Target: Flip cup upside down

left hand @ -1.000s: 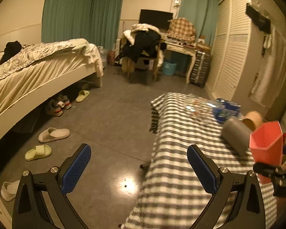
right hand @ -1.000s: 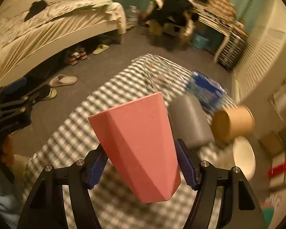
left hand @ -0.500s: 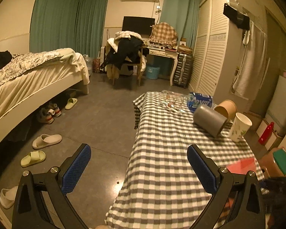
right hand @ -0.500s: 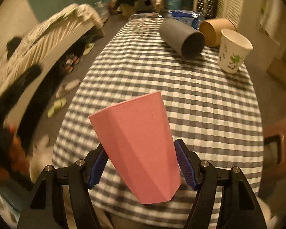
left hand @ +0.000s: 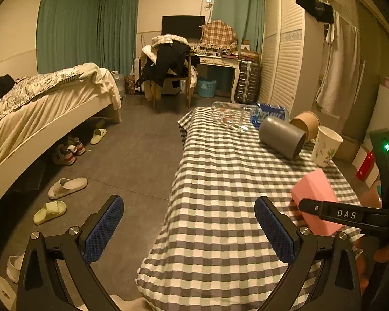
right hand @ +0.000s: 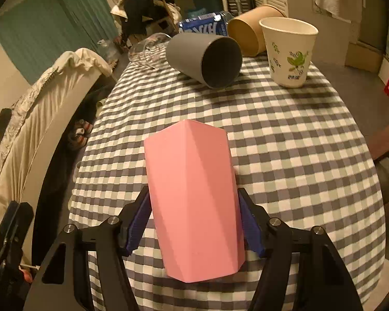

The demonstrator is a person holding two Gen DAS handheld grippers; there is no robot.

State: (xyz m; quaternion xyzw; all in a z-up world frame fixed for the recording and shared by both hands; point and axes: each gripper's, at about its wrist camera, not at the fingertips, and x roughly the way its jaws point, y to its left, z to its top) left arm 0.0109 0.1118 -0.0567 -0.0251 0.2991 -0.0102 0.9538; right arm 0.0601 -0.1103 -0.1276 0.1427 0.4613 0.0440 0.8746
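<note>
While the right gripper (right hand: 194, 223) clamps its blue pads (right hand: 138, 223) against both sides of the pink faceted cup (right hand: 194, 197), the cup fills the lower centre of the right wrist view, over the grey-and-white checked tablecloth (right hand: 285, 134); whether it touches the cloth cannot be told. Seen from the left wrist, the same cup (left hand: 315, 197) sits at the lower right with a black finger across it. The left gripper (left hand: 189, 228) is spread wide and holds nothing, at the near left edge of the table. Toward the top of the right wrist frame, a grey cup (right hand: 205, 57) lies on its side, with a floral paper cup (right hand: 289, 51) upright just beside it and a brown paper cup (right hand: 249, 32) tipped over behind.
</note>
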